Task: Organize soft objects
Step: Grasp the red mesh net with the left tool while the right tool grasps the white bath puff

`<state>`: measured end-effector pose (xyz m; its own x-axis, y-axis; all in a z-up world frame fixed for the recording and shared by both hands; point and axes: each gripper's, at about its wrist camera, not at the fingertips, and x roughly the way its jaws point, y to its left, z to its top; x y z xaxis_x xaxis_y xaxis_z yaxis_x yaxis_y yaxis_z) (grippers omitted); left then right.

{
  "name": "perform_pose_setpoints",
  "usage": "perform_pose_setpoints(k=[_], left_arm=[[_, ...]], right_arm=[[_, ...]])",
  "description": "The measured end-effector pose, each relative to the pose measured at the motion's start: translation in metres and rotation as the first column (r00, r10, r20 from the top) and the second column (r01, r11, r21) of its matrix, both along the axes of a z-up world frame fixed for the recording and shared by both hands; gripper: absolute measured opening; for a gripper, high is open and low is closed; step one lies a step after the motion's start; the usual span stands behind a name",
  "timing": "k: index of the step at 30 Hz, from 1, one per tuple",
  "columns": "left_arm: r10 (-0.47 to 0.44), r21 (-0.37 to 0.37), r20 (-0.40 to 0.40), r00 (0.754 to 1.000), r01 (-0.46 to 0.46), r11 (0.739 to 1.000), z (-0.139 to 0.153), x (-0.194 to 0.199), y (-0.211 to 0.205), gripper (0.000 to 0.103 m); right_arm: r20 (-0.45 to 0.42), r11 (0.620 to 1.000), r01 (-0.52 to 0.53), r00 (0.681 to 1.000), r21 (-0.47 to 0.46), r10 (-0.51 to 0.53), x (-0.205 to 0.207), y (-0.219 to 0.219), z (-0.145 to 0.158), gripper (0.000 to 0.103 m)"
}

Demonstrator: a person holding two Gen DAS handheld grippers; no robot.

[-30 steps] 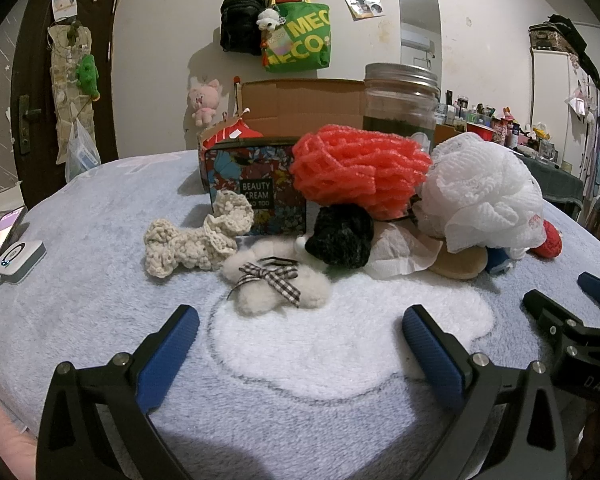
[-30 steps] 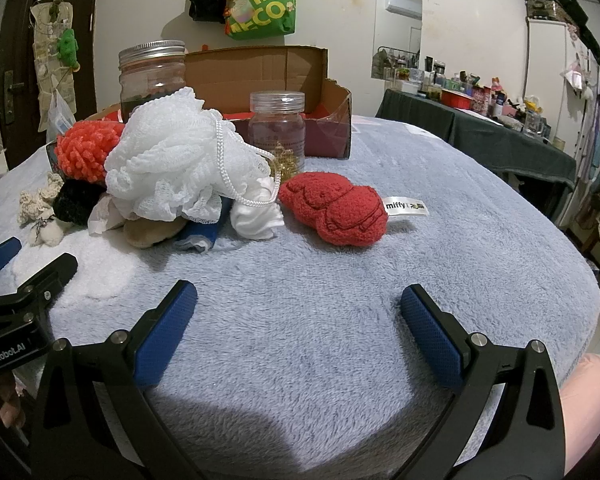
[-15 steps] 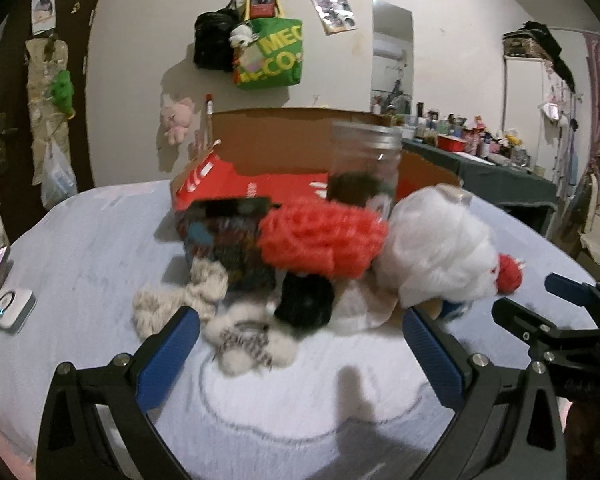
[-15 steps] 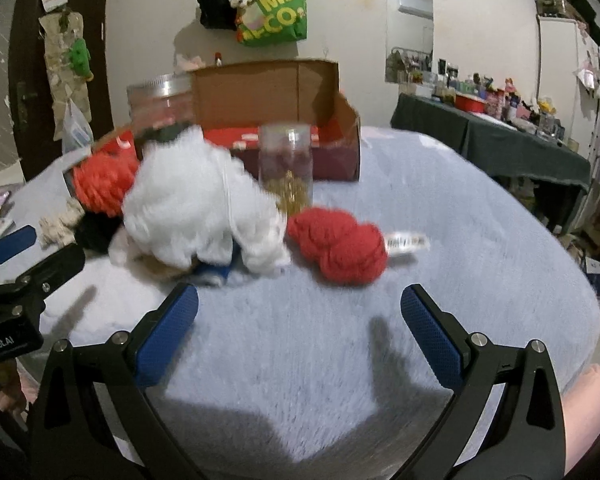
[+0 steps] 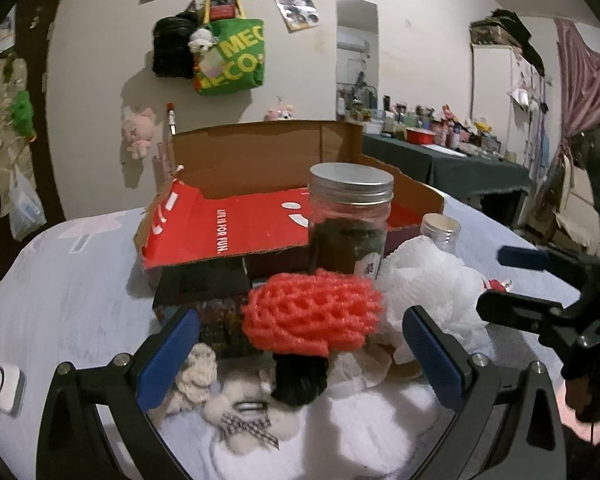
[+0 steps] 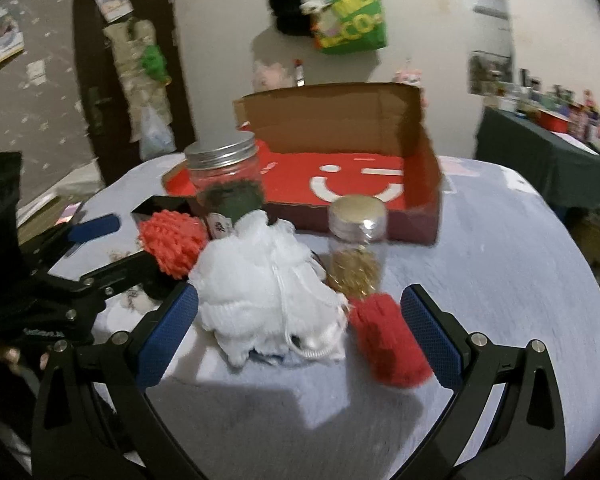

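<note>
The left hand-held gripper (image 5: 300, 354) hung wide open and empty, the coral mesh puff (image 5: 312, 314) lying between its fingers with its long axis crosswise. The right hand-held gripper (image 6: 299, 330), equally spread and empty, framed the white puff (image 6: 266, 300) and the red plush (image 6: 386, 340), whose length ran away from the camera. Both had come closer to the pile on the blue surface (image 6: 500, 264) than a second before; the open box (image 6: 352, 184) stood behind.
</note>
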<state>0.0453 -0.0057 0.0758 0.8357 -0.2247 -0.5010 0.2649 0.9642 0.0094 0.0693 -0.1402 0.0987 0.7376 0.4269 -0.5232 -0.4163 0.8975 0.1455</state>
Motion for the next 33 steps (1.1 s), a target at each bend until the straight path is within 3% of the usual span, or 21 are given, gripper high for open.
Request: perform_pose_setpoints(k=[5, 12, 17, 20, 22, 25, 28, 33], left_arm=[[-0.028, 0.029, -0.033, 0.999, 0.029, 0.999, -0.002, 0.015, -0.002, 0.101], [-0.055, 0.045, -0.075, 0.996, 0.059, 0.997, -0.008, 0.024, -0.003, 0.095], [-0.084, 0.049, -0.089, 0.993, 0.088, 0.995, -0.010, 0.026, -0.006, 0.078], [-0.092, 0.042, -0.098, 0.991, 0.096, 0.994, -0.011, 0.025, -0.006, 0.073], [-0.098, 0.036, -0.099, 0.990, 0.102, 0.994, -0.011, 0.023, -0.007, 0.070], [-0.106, 0.022, -0.094, 0.990, 0.109, 0.994, -0.009, 0.020, -0.006, 0.065], [-0.106, 0.013, -0.092, 0.990, 0.107, 0.994, -0.006, 0.017, -0.005, 0.062], [-0.103, 0.000, -0.080, 0.991, 0.103, 0.995, 0.000, 0.011, -0.003, 0.060]], right_arm=[[-0.085, 0.989, -0.145, 0.986, 0.025, 0.146, 0.022, 0.006, -0.009, 0.103], [-0.144, 0.973, -0.225, 0.962, 0.059, 0.231, 0.038, 0.010, -0.017, 0.096], [-0.159, 0.966, -0.250, 0.953, 0.063, 0.257, 0.037, 0.012, -0.020, 0.084], [-0.160, 0.965, -0.249, 0.953, 0.078, 0.259, 0.035, 0.011, -0.020, 0.071], [-0.158, 0.965, -0.246, 0.953, 0.095, 0.258, 0.032, 0.008, -0.019, 0.054], [-0.136, 0.968, -0.229, 0.961, 0.098, 0.241, 0.026, 0.006, -0.016, 0.040], [-0.102, 0.977, -0.189, 0.975, 0.102, 0.199, 0.017, 0.004, -0.012, 0.033], [-0.051, 0.979, -0.150, 0.986, 0.139, 0.159, 0.001, -0.004, -0.001, 0.030]])
